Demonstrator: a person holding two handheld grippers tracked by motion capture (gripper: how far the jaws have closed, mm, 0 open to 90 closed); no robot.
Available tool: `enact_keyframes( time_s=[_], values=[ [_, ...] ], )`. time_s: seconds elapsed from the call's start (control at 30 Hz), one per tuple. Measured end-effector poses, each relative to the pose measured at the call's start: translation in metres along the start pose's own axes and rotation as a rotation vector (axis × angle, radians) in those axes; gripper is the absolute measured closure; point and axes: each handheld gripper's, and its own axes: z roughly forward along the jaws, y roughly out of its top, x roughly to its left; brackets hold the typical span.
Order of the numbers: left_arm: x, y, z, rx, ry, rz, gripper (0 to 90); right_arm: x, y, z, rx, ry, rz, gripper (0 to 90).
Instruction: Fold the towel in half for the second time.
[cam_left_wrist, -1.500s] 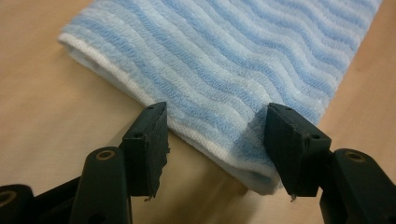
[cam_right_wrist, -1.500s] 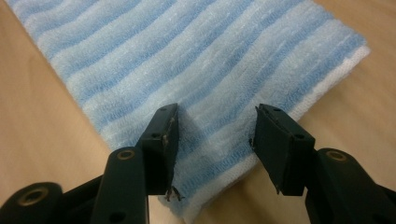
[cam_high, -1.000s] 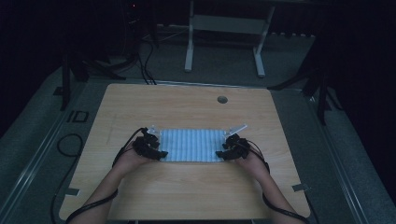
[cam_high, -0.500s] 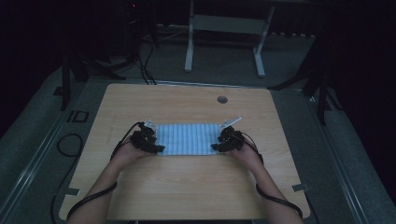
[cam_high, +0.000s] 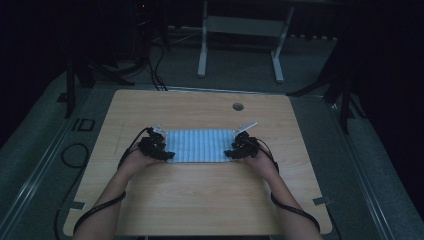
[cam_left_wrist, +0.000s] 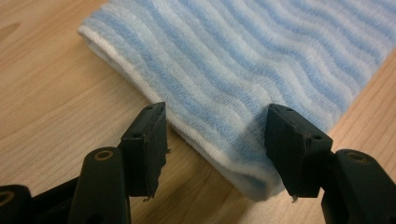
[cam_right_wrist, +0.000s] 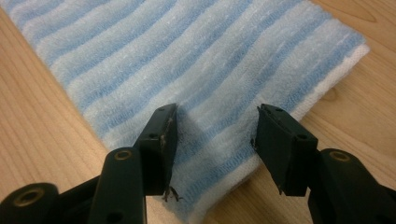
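A folded blue-and-white striped towel (cam_high: 200, 145) lies flat near the middle of the wooden table (cam_high: 200, 200), its long sides running left to right; the left tongs (cam_high: 159, 149) sit at its left short end and the right tongs (cam_high: 240, 150) at its right short end; in the left gripper view the jaws stand apart, one over bare wood and the other resting at the near corner of the cloth (cam_left_wrist: 243, 70), with nothing pinched between them; in the right gripper view the jaws likewise stand apart, both poised over the near corner region of the cloth (cam_right_wrist: 187, 60), pads not pressing it; the step in hand looks like taking hold of the two ends, probably to fold the towel again or to lift it; to do that well, each pair of tongs should slide its lower jaw under the full stack of layers at the edge rather than nipping only the top ply, since the white underside shows more than one layer there; the two grips ought to sit at matching spots on each end, so the cloth rises level and does not twist; closing should be firm enough to bite into the pile, as soft terry slips easily; the lift should be even on both sides, with the stripes kept straight as a check on alignment.
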Motion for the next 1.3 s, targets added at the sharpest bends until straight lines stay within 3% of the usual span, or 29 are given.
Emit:
enact_keyframes(
  time_s=[0.13, 0.33, 0.43, 0.53, 0.6, 0.67, 0.77, 0.87, 0.93, 1.1, 1.13, 1.3],
  values=[
    [-0.002, 0.003, -0.011, -0.039, -0.001, -0.010, 39.5, 0.000, 0.002, -0.009, -0.015, 0.003, 0.006, 46.1],
    [-0.010, 0.006, -0.025, -0.118, -0.035, -0.050, 38.4, 0.003, 0.006, -0.026, -0.066, 0.038, -0.006, 30.8],
    [-0.015, 0.004, -0.027, -0.148, -0.059, -0.066, 29.7, 0.006, 0.004, -0.033, -0.105, 0.049, -0.007, 16.8],
    [-0.023, 0.000, -0.024, -0.145, -0.022, -0.068, 19.0, 0.006, -0.002, -0.033, -0.109, 0.053, -0.001, 13.1],
    [-0.028, -0.003, -0.023, -0.155, -0.018, -0.061, 14.3, 0.007, -0.006, -0.031, -0.103, 0.023, -0.018, 13.1],
    [-0.031, -0.007, -0.023, -0.165, 0.003, -0.052, 13.7, 0.005, -0.012, -0.032, -0.124, 0.030, -0.004, 12.8],
    [-0.031, -0.013, -0.025, -0.186, 0.004, -0.079, 8.7, 0.001, -0.019, -0.038, -0.167, 0.020, 0.012, 12.8],
    [-0.030, -0.019, -0.027, -0.200, 0.033, -0.075, 6.7, -0.005, -0.027, -0.045, -0.198, 0.009, 0.029, 12.9],
    [-0.029, -0.024, -0.030, -0.218, 0.031, -0.103, 5.7, -0.009, -0.032, -0.049, -0.209, 0.003, 0.038, 12.9],
    [-0.029, -0.030, -0.034, -0.251, 0.065, -0.107, 2.7, -0.018, -0.045, -0.057, -0.209, -0.037, 0.040, 13.1],
    [-0.028, -0.033, -0.036, -0.273, 0.062, -0.120, 2.7, -0.019, -0.048, -0.058, -0.209, -0.040, 0.043, 13.1],
    [-0.023, -0.043, -0.042, -0.287, 0.072, -0.135, 2.7, -0.024, -0.064, -0.063, -0.186, -0.059, 0.041, 13.1]
  ],
)
